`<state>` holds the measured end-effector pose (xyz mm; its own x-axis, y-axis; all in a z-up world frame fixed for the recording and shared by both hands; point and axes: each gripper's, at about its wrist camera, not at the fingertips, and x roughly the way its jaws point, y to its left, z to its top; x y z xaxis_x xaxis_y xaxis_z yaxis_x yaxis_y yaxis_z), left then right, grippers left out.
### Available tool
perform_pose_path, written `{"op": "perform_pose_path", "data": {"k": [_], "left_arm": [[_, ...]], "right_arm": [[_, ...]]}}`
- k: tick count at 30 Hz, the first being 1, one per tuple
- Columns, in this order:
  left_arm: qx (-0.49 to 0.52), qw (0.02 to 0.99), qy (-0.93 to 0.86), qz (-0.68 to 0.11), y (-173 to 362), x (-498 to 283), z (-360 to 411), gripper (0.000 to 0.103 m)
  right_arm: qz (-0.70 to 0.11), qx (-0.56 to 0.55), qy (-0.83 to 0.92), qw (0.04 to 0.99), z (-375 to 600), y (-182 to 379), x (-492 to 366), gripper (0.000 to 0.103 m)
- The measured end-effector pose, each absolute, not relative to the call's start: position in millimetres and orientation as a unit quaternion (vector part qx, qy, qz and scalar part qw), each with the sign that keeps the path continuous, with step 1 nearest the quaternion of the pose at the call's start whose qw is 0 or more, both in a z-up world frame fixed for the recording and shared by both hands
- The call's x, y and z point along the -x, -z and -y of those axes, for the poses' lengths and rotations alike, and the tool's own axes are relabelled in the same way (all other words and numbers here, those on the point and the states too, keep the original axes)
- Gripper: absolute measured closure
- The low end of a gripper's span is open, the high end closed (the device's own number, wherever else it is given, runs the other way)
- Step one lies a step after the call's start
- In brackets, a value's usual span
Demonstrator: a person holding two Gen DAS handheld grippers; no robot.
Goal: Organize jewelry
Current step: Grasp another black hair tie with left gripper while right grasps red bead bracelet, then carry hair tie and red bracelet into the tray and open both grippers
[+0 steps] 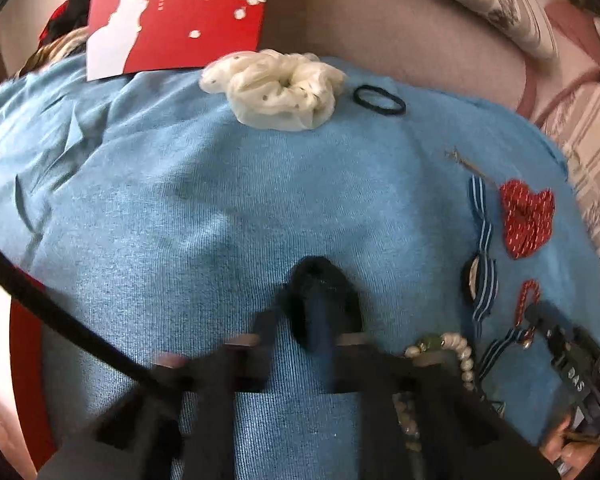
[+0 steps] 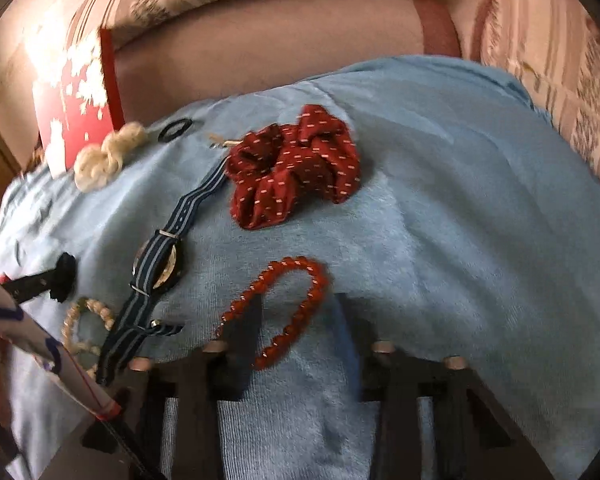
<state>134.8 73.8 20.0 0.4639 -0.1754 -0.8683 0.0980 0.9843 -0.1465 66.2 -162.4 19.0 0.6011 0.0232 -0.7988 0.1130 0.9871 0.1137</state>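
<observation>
Left tool (image 1: 300, 320) pinches a soft, light black hair tie (image 1: 324, 304); right tool (image 2: 300, 320) straddles the slippery red bead bracelet (image 2: 284, 304), its 3 o'clock strand between the jaws, grip unclear.

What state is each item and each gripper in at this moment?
Left gripper: jaws shut on black scrunchie.
Right gripper: jaws open around bead bracelet, not gripping.
Red scrunchie: loose on cloth.
White scrunchie: loose on cloth.
Watch: strap unfastened, laid flat.
Pearl bracelet: lying beside watch.
Hair tie: lying flat.
</observation>
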Motion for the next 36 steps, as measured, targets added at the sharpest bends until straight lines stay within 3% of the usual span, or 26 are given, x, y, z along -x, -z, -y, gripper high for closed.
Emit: {"op": "perform_pose_path", "data": {"k": [1,20,36], "left_arm": [[0.042,0.855,0.081,-0.511,-20.7,-134.2,-74.3,0.099],[0.083,0.888,0.058,-0.448,-129.0,15.2,-193.9,0.099],[0.097,0.874,-0.061,-0.472,-103.0,11.8,-357.6,0.099]], "right_arm": [[-0.448,-0.069,0.022,0.891,159.8,-18.2,-67.1,0.094],[-0.386,-0.074,-0.051,0.918,132.9,-122.5,19.9,0.095],[-0.398,-0.012,-0.204,0.894,-58.3,-153.1,16.8,0.095]]}}
